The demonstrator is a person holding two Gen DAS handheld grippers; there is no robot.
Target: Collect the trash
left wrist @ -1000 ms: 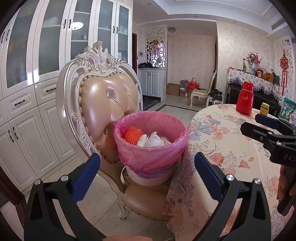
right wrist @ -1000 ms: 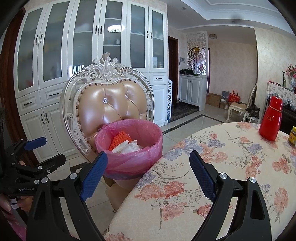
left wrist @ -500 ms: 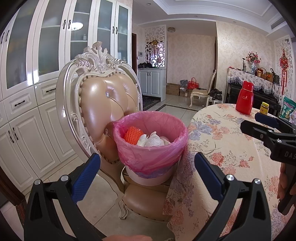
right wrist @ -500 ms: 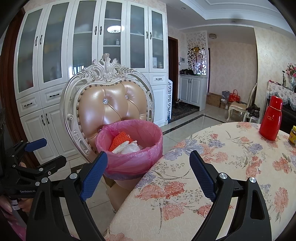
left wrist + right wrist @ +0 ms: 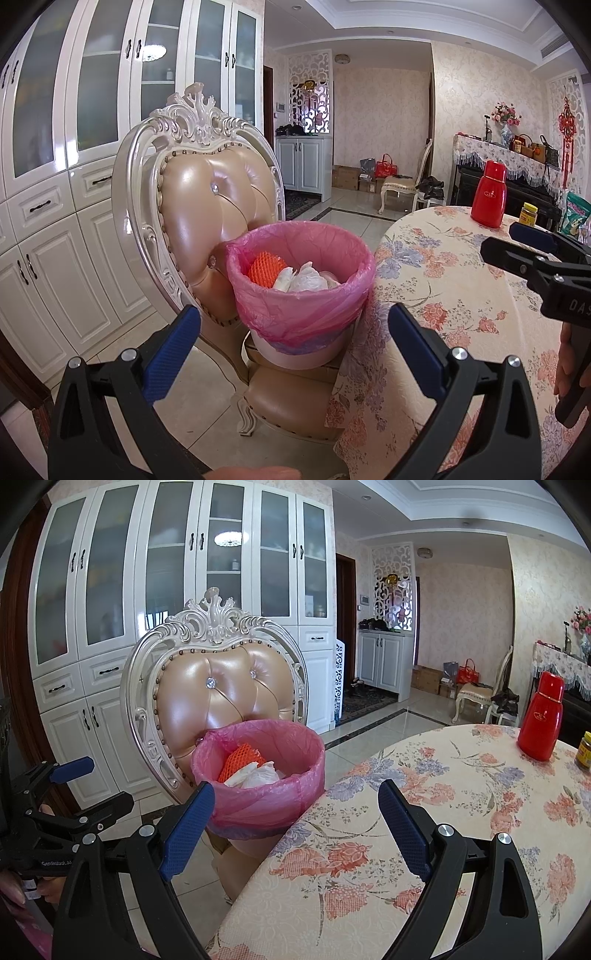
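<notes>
Hovering spread and empty: left hand-held gripper (image 5: 293, 334) and right hand-held gripper (image 5: 296, 825).
Pink-lined white plastic bin (image 5: 300, 291) on padded beige chair (image 5: 207, 210) holds orange mesh, beside floral-clothed table (image 5: 424, 805).

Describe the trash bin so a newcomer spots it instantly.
Find the ornate white-framed chair pulled up to the floral-clothed round table. On its seat stands the bin, lined with a pink bag. It alone holds orange netting and crumpled white paper.
</notes>
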